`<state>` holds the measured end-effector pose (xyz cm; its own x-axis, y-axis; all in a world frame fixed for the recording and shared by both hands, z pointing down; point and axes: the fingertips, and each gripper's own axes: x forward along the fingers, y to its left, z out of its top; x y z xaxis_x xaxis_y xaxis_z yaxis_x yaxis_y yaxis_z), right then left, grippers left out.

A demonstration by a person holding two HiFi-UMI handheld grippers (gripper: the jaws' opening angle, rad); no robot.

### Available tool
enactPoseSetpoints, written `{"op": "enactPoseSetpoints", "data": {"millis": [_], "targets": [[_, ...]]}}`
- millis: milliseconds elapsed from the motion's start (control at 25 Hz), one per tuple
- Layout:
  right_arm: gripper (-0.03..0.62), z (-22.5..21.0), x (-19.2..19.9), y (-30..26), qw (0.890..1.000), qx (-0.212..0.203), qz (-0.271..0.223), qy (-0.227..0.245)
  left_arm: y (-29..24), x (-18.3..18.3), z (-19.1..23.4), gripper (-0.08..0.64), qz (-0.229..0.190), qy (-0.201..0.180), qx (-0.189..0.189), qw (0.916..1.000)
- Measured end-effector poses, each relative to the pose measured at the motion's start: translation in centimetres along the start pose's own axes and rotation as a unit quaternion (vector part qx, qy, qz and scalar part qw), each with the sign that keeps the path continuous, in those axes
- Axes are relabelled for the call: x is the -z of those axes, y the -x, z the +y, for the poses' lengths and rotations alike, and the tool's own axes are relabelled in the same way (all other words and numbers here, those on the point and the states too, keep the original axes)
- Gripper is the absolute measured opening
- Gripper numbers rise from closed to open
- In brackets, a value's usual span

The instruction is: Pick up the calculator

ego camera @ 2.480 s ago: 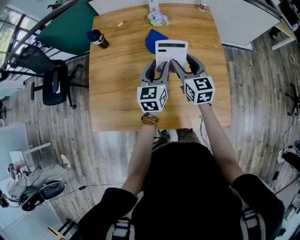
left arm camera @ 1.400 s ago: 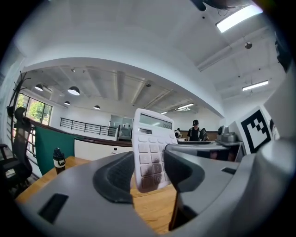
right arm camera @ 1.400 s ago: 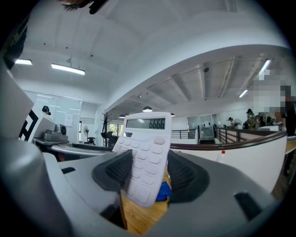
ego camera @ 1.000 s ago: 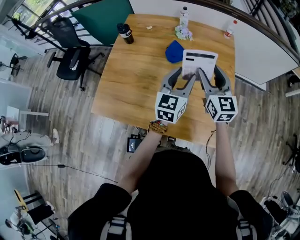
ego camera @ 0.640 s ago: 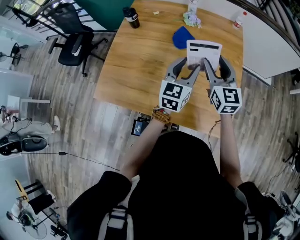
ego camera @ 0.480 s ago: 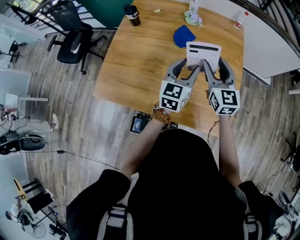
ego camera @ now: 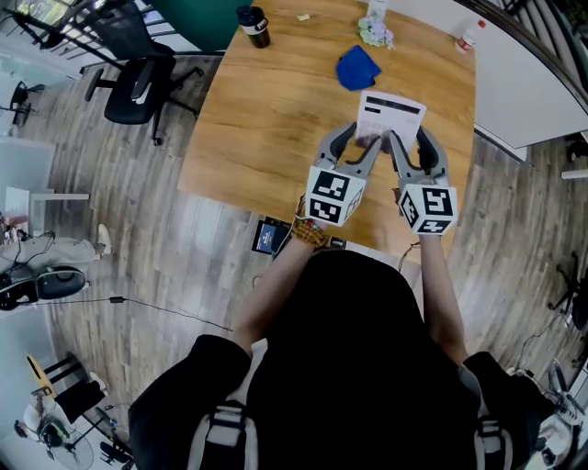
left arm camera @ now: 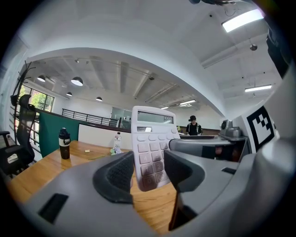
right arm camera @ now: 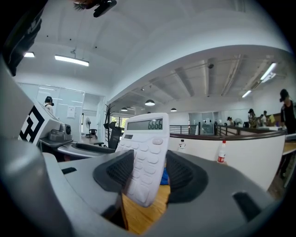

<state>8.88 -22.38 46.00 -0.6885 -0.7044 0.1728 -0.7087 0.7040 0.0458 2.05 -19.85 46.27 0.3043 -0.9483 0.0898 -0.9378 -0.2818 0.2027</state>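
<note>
Wooden table [ego camera: 266,119], flat white plastic calculator [ego camera: 390,115]

1. This is a large open-plan office.
2. A black swivel office chair [ego camera: 133,78] stands on a grey wood-plank floor [ego camera: 119,211] beside a wooden tabletop [ego camera: 276,119]. More white tables [ego camera: 524,92] stand just past it.
3. A green partition panel [left arm camera: 48,136] and a black metal railing [left arm camera: 88,116] divide the room.
4. The white ceiling is high and carries round pendant lamps [left arm camera: 77,81] and long strip lights [right arm camera: 71,60]. Tall windows [left arm camera: 37,99] line one side.
5. Several people [right arm camera: 283,104] stand at distant desks behind glass walls.
6. A white desk calculator [ego camera: 390,115] and a black travel tumbler [ego camera: 254,25] are ordinary office items.
</note>
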Motion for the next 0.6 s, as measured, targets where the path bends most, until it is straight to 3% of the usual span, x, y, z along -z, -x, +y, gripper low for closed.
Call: {"op": "enactPoseSetpoints", "data": {"millis": [600], "targets": [[0.206,0.3,3.2,0.8,0.999,0.007,0.026,-0.03,0.0,2.2,-0.1,0.216,0.024,0.002,-0.001,0.9997]]}}
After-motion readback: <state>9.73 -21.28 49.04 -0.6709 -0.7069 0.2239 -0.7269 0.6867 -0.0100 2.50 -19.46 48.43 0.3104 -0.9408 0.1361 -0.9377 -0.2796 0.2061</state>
